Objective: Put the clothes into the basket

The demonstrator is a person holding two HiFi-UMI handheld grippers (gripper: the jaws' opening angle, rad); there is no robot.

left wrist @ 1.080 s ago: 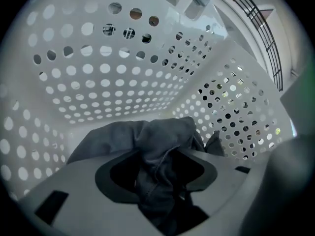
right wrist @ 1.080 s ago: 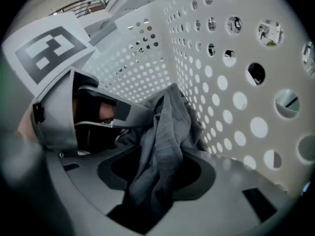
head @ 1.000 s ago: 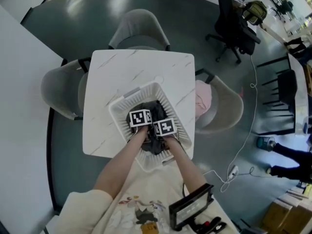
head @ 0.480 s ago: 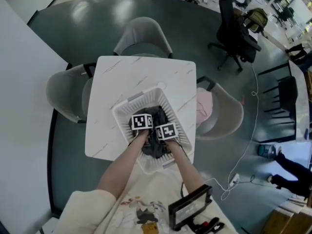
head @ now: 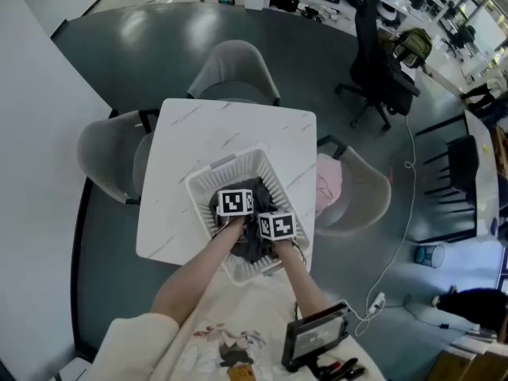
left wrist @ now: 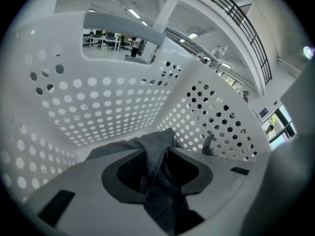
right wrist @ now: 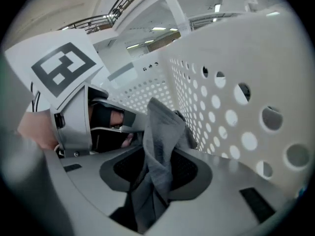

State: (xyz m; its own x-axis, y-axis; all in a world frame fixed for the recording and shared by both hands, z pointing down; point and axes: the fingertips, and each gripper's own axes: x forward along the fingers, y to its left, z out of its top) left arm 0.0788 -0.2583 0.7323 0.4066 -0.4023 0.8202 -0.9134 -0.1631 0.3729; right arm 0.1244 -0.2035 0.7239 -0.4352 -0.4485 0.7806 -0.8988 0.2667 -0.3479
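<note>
Clothing: a dark grey fabric garment (head: 248, 246), soft and creased, with a stitched seam along one fold; it lies bunched inside the basket, with two folds pulled up from the heap.
Container: a white perforated plastic basket (head: 274, 173) with walls sloping outward, rows of round holes and a slot handle in one end wall; only the grey garment shows inside it.
Left grip: the left hand-held gripper (left wrist: 157, 161) has just been closing its jaws, which now pinch a raised fold of the garment.
Right grip: the right hand-held gripper (right wrist: 157, 161) has also just been closing, and a second fold is clamped between its dark textured pads.
Markings: each gripper carries a white marker cube (head: 235, 202) printed with black square patterns.
Support: the basket sits on the near half of a white marble-patterned square surface (head: 206, 129).
Nearby: a pale pink cloth (head: 329, 179) lies on a grey shell chair (head: 369, 189) just beside the surface.
</note>
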